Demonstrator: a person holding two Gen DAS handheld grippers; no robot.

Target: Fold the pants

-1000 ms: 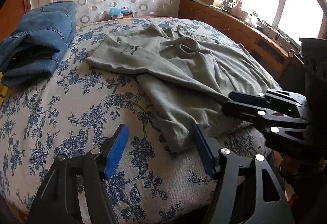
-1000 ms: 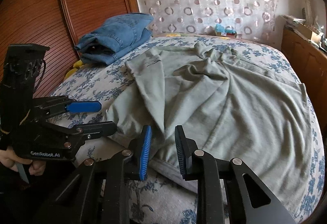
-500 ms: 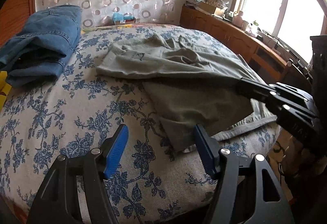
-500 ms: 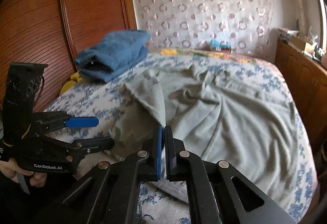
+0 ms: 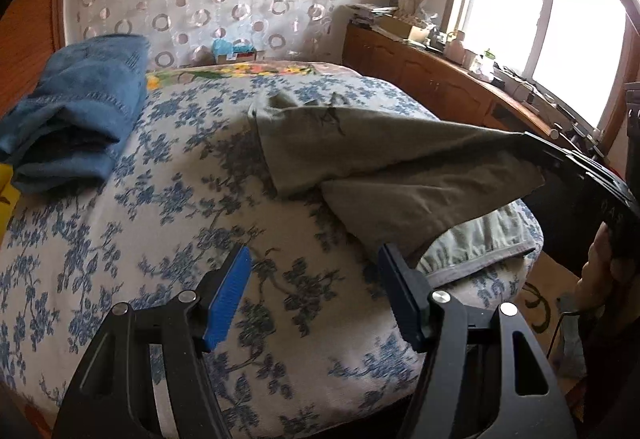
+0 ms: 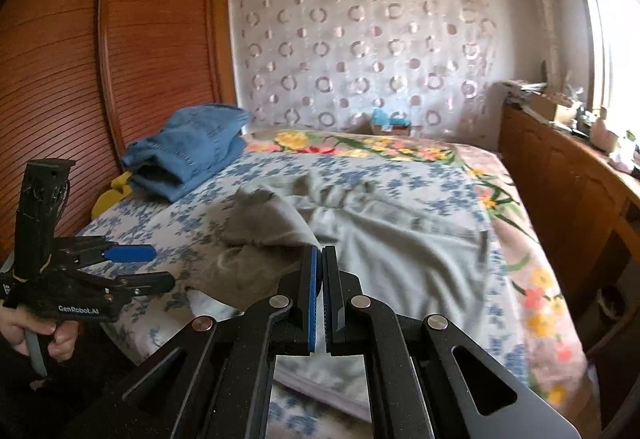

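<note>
Grey-green pants (image 6: pixel 400 251) lie spread over the flower-print bed (image 5: pixel 120 239). My right gripper (image 6: pixel 320 251) is shut on the near edge of one leg and holds it up off the bed. In the left wrist view that lifted cloth (image 5: pixel 400 159) stretches taut from the bed to the right gripper (image 5: pixel 536 145) at the right. My left gripper (image 5: pixel 314 259) hovers open over the bedspread just left of the raised leg, with nothing between its blue pads (image 5: pixel 228 299). It also shows at the left of the right wrist view, the left gripper (image 6: pixel 162 266) held in a hand.
Folded blue jeans (image 5: pixel 76 111) sit at the bed's far left by a wooden wardrobe (image 6: pixel 120 59). A wooden cabinet (image 5: pixel 440 87) with clutter runs along the right under the window. A small box (image 6: pixel 390 123) stands at the head of the bed.
My right gripper closed on the pants' near edge and rose, pulling that leg up off the bed. The left gripper stayed open and lifted slightly.
</note>
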